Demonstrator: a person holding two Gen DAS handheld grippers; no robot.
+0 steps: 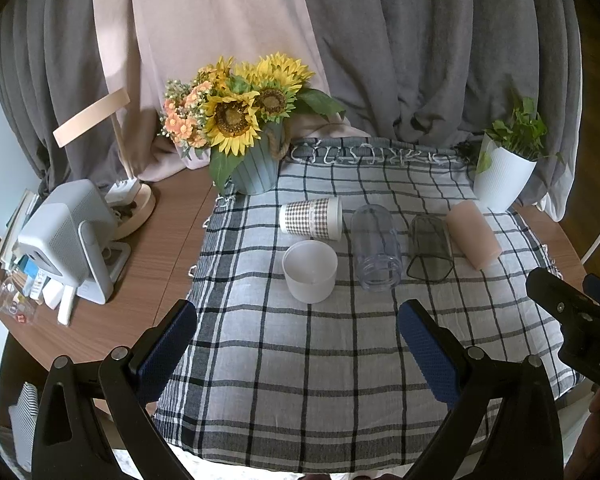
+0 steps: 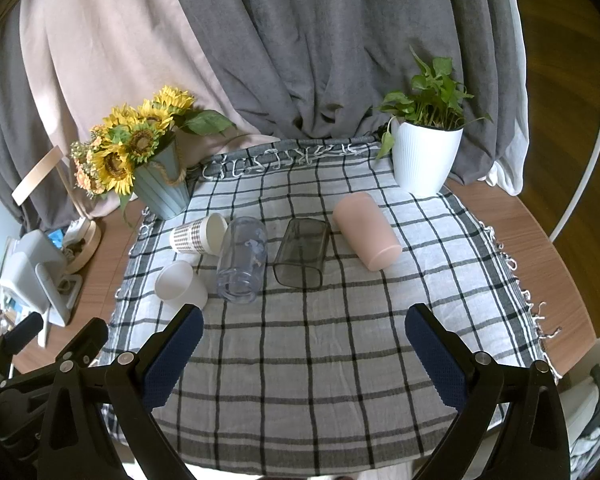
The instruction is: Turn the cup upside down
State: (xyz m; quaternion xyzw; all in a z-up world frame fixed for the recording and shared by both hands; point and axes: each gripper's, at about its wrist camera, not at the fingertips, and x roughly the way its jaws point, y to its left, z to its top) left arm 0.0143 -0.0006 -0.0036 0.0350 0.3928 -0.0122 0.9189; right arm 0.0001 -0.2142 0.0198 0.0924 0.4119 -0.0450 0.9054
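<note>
Left wrist: white cup (image 1: 310, 270) upright beyond gaping left tongs (image 1: 296, 344).

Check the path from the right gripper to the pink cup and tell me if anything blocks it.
Nothing visible blocks it. The right gripper hangs open over bare checked cloth, and the pink cup lies on its side ahead and to the right. The smoky grey cup lies just left of it, beside that line rather than across it.
</note>
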